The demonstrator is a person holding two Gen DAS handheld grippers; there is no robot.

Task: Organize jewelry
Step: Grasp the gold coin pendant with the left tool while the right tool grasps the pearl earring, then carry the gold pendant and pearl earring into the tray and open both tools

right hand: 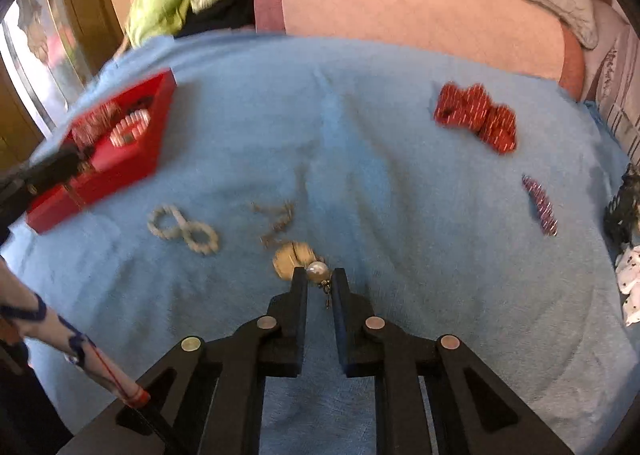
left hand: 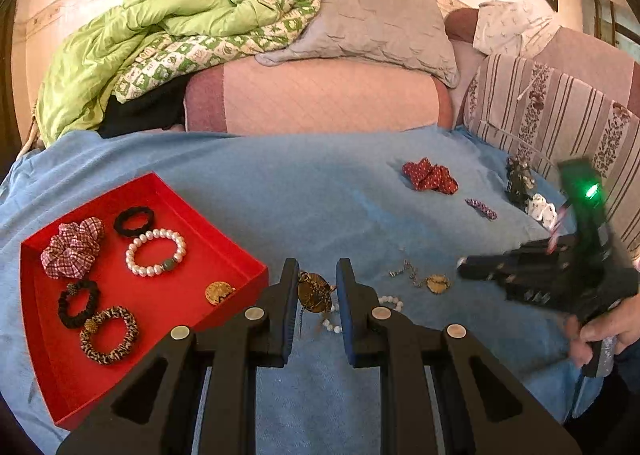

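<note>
1. Left gripper point(left hand: 317, 291) clamps a gold disc pendant point(left hand: 314, 292) between its pads, just right of the red tray point(left hand: 240, 251).
2. Right gripper point(right hand: 319, 275) pinches a pearl earring point(right hand: 318, 270), above another gold pendant point(right hand: 290, 255) on the blue blanket point(right hand: 400, 195).
3. Tray holds a pearl bracelet point(left hand: 156, 252), scrunchies, a gold coin piece point(left hand: 219, 292).
4. White bead bracelet point(right hand: 182, 229) and red scrunchie point(right hand: 476, 117) lie loose on the blanket.

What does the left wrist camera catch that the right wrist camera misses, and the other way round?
Only the left view shows the tray's contents clearly: a pearl bracelet, a plaid scrunchie, and a gold pendant between the left gripper fingers. Only the right view shows the right gripper pinching a pearl earring. Both show the red tray, red scrunchie and blue blanket.
</note>
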